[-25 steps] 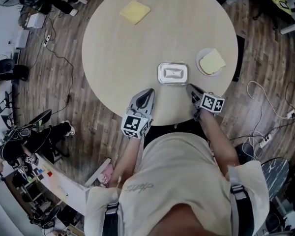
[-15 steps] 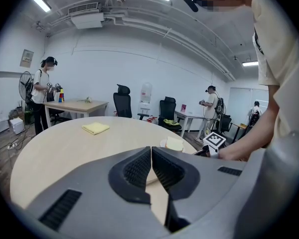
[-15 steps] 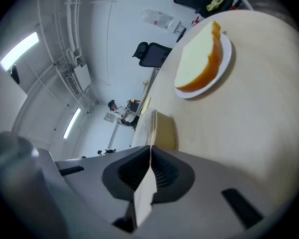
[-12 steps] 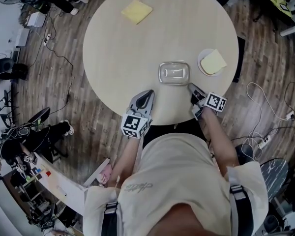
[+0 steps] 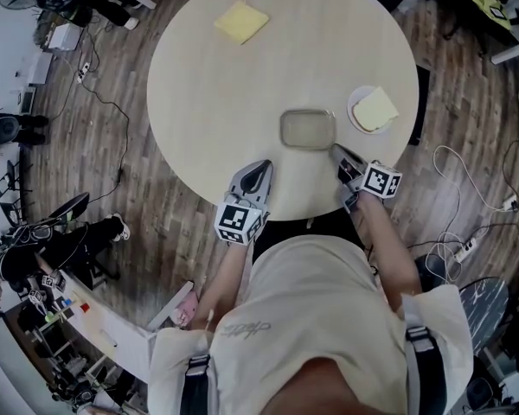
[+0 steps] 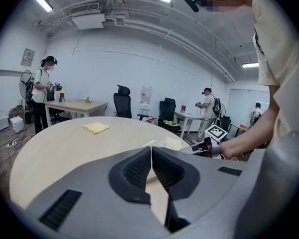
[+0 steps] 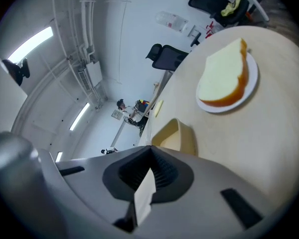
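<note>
while the person leans over its near edge, the round, pale tabletop (image 5: 208,102) carries everything within reach, with dark plank floor (image 5: 112,188) all around it. the left gripper (image 5: 261,164) sits over the near rim of the tabletop and points away from the person, with its marker cube toward the body. in the left gripper view its fingers (image 6: 137,168) are pressed together with nothing between them, and it stands apart from the things on the tabletop. the right gripper (image 5: 336,150) reaches in from the near right, and its fingers (image 7: 134,171) are likewise pressed together on nothing. its tip is just beside the near right corner of the rectangular container (image 5: 307,130), though whether the two touch cannot be told. this rectangular container, with rounded corners and a pale, dull look, stands flat on the tabletop between the two grippers and a little beyond them, closer to the right one. in the right gripper view it shows cream-coloured just past the fingertips (image 7: 177,136). to its right, near the tabletop's right edge, stands a small white plate (image 5: 352,112), and a slice of bread (image 5: 375,108) with a brown crust lies flat on it. a folded yellow cloth (image 5: 241,21) lies on the far side of the tabletop, well apart from both grippers.
</note>
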`<state>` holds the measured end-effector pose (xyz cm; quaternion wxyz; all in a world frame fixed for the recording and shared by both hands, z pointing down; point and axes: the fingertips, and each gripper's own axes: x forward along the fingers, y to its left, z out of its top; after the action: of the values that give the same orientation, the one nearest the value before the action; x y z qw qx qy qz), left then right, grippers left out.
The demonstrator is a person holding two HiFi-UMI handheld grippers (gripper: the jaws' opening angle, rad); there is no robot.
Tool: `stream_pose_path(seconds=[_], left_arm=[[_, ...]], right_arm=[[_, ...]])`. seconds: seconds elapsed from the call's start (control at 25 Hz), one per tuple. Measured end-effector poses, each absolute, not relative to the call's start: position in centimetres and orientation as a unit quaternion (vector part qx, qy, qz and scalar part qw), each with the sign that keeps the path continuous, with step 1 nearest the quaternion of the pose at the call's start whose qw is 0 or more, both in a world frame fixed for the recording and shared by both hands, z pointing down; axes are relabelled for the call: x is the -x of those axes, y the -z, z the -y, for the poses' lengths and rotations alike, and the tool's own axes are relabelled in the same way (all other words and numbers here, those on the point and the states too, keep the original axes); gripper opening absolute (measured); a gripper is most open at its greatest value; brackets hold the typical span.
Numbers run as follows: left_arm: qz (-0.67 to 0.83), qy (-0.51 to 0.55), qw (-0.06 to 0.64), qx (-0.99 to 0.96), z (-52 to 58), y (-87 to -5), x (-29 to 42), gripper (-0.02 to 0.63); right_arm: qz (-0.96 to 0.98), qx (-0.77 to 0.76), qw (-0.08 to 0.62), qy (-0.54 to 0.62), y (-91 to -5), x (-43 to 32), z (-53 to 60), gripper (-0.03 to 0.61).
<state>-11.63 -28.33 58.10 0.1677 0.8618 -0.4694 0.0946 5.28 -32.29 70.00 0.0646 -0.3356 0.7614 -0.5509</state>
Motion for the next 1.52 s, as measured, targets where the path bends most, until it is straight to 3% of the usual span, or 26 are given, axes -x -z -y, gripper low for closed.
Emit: stream_pose_path(seconds=[0.8,1.52], left_arm=[[0.482,-0.071,0.16,-0.859,28.3,-57.5,12.7,0.023],[0.53,0.003,0.117,-0.84,33.4,-47.5,17.0,0.023]], right_arm=[[-0.898,0.299,-0.026,0.322,-58.4,-3.2,33.8,0.005],[-0.938,0.293,-0.005,0.186,-47.5,-3.8,35.9,0.006]])
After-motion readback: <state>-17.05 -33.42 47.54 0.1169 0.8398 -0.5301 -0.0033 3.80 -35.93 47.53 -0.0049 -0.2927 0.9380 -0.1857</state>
